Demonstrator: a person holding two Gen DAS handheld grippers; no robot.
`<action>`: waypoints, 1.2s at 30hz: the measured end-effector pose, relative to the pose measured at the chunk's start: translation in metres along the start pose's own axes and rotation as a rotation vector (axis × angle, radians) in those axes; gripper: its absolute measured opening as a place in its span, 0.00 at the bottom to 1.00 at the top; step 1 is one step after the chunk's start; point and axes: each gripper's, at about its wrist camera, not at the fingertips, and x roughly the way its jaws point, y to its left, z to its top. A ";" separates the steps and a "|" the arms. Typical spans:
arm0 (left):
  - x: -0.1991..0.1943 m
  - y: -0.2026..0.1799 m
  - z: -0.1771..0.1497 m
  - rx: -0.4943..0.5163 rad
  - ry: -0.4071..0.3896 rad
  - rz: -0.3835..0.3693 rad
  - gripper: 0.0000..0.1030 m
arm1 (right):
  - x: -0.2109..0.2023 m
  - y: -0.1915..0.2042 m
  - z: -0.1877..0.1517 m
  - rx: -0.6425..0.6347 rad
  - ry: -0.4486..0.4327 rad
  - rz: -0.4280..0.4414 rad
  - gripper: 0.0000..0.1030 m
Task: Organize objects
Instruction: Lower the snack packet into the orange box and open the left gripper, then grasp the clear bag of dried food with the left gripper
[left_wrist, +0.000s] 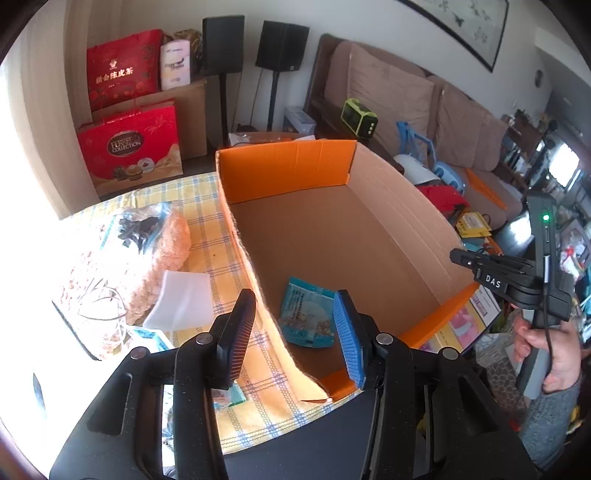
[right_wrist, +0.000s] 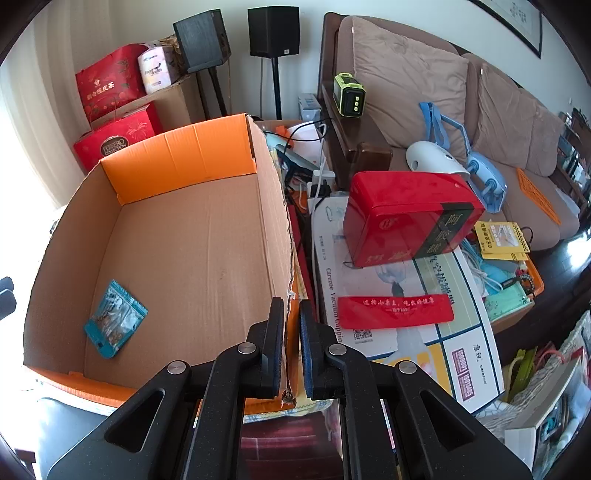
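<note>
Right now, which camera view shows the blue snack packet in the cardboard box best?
The right wrist view: the blue snack packet lies fully visible on the floor of the cardboard box, with nothing in front. In the left wrist view the packet is closer, but the blue fingertip of the left gripper covers its right edge.

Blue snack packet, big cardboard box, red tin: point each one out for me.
Blue snack packet (right_wrist: 115, 320): right wrist view, middle of its printed face.
Big cardboard box (right_wrist: 192, 229): right wrist view, bare brown floor.
Red tin (right_wrist: 410, 195): right wrist view, glossy top.

Cardboard box (right_wrist: 192, 236) floor mostly bare — one blue packet (right_wrist: 115, 319) (near corner); red tin (right_wrist: 410, 218) crowds outside
</note>
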 end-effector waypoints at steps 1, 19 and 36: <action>-0.004 0.005 0.000 -0.008 -0.007 0.010 0.44 | 0.000 0.000 0.000 -0.002 0.000 0.000 0.07; -0.020 0.132 -0.061 -0.224 0.051 0.209 0.46 | 0.000 0.000 -0.002 -0.014 -0.007 0.000 0.08; 0.018 0.116 -0.094 -0.190 0.173 0.139 0.46 | 0.014 0.004 -0.003 -0.038 0.039 -0.013 0.12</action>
